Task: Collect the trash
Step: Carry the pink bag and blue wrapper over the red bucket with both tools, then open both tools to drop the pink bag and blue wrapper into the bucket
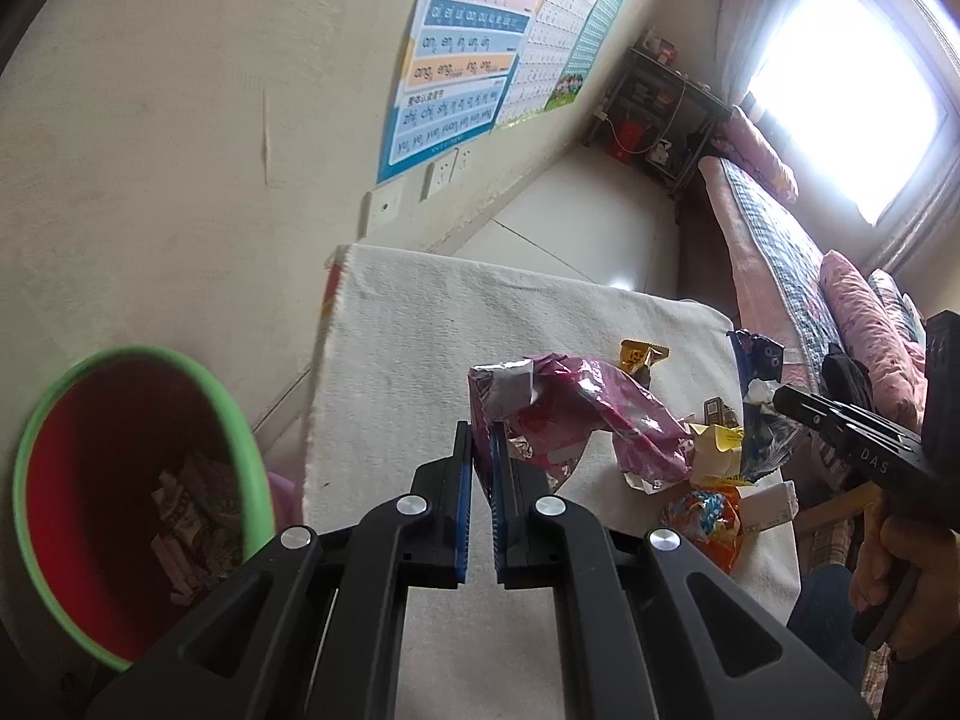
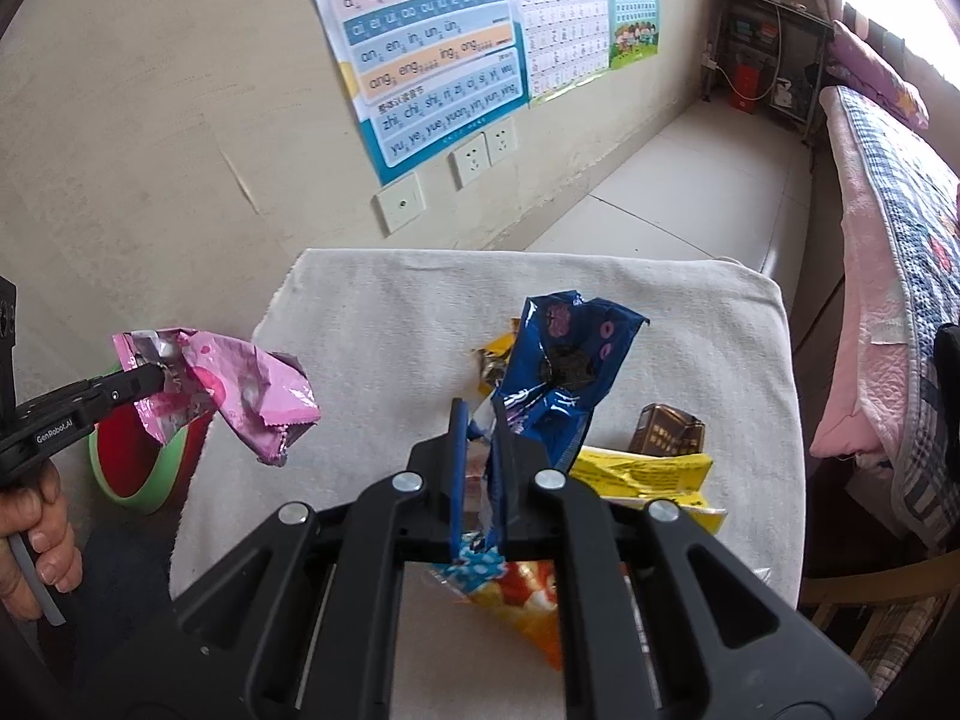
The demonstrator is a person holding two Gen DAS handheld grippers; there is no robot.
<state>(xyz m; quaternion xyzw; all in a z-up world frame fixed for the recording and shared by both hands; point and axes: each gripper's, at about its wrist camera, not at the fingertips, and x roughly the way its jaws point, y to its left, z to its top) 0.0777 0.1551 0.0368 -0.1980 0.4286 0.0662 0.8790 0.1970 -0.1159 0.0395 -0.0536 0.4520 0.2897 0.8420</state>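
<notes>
Two wrappers were off the table at once, one in each gripper. The bin [image 1: 90,468], red inside with a green rim, stood on the floor at the left of the cloth-covered table [image 1: 408,324] and already held some crumpled scraps at its bottom, so part of the job looked done. Plenty was left, though: on the cloth lay a yellow packet [image 2: 648,474], a brown wrapper [image 2: 669,429], an orange and blue snack bag [image 2: 510,594] and a small gold wrapper [image 1: 642,354], all bunched near the right edge.

The left gripper [image 1: 482,450] was pinched nearly shut on the pink foil wrapper [image 1: 570,408], its blue pads clamping one corner while the rest hung crumpled out in front, clear of the cloth; from the right wrist view that pink wrapper hung close above the bin's rim. The right gripper [image 2: 477,420] was likewise clamped tight on the blue cookie wrapper [image 2: 558,360], which stood up out of the jaws above the remaining litter. My read: both pieces needed carrying over the bin and dropping, then back for the rest.
</notes>
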